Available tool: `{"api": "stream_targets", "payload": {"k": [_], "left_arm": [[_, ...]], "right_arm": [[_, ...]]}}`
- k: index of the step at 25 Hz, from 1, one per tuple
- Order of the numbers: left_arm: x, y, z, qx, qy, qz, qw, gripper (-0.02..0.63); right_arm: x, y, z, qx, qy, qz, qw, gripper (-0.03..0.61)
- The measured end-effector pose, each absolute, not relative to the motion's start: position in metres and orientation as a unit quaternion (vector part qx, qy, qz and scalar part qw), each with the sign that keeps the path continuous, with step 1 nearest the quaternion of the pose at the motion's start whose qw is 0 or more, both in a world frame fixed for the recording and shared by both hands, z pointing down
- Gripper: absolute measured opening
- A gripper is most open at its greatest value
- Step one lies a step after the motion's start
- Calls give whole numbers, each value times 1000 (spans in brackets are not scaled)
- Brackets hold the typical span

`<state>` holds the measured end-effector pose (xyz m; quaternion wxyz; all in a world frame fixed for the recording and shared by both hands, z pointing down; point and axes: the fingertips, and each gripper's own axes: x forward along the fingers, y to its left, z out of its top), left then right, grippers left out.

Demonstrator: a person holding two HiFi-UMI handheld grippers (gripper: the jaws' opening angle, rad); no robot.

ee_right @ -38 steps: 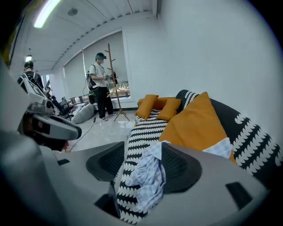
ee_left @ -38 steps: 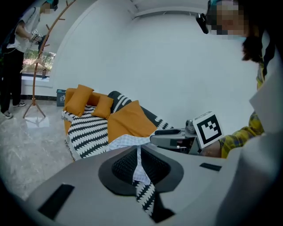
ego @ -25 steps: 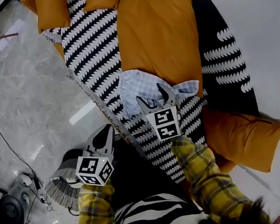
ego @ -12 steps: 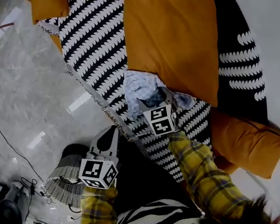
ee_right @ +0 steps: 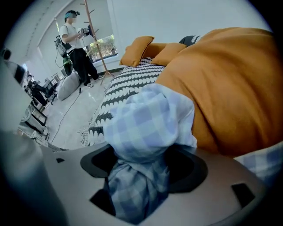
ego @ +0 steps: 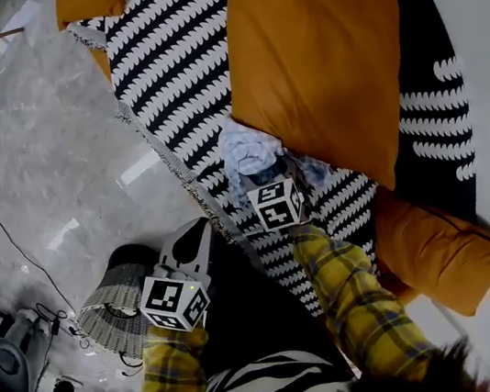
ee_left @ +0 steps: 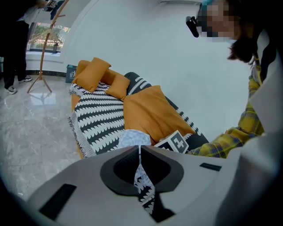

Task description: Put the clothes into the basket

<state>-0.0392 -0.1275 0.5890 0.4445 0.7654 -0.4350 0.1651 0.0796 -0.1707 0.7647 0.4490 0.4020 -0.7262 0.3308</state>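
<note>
**A:** What does the head view show?

**B:** Looking steeply down, a light blue checked shirt [ego: 246, 148] lies crumpled on a black-and-white blanket [ego: 167, 64]. It rests against the edge of a big orange cushion [ego: 313, 49]. The right gripper [ego: 267, 174] points down into the shirt. The left gripper [ego: 194, 236] hangs beside the blanket's fringed edge. It is near a woven basket [ego: 114, 301] that stands on the grey floor [ego: 43, 159], well apart from the shirt.

**A:** And the left gripper view?

**B:** Its jaws are pressed together with nothing in them, and only a sliver of blanket shows through the slit. The shirt [ee_left: 131, 138] sits just beyond the tips.

**A:** The right gripper view?

**B:** The jaws have just been opening and stand spread wide, with a bunched fold of the shirt [ee_right: 150, 119] filling the gap. The pads do not seem to press it yet. The cushion [ee_right: 230, 88] rises just to the right.

**A:** So how should the grab go?

**B:** My judgement is to sink the gripper a little deeper so a thick bundle sits between the pads, then close firmly. Keep clear of the blanket underneath and the cushion, or they may lift too. A loose sleeve may trail, so raise the shirt high before carrying it to the basket. The left gripper could gather any dangling part.
</note>
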Motion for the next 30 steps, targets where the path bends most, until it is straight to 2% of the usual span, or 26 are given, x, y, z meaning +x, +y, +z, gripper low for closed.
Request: {"api": "stream_targets", "payload": {"k": [1,4,8,13,21,30], "left_arm": [[-39,-127,586,766,-434,161,447,20],[-45,-125,575,765,-436,156,448,20],[-54,-122,564,768,-441,154,438,20],[-58,-121,551,777,-452,136,417,20],[-53,-87,497,780,-479,108,387,20],[-100,-14,427,760,-551,69,338,20]], "right_arm": [[84,-172,760,406,-719,329,457,363],[88,-173,745,414,-713,326,462,243],[87,-169,732,413,-717,329,455,154],[87,-169,701,412,-741,313,428,137],[96,-132,602,420,-783,269,371,135],[62,-95,491,399,-836,189,325,137]]}}
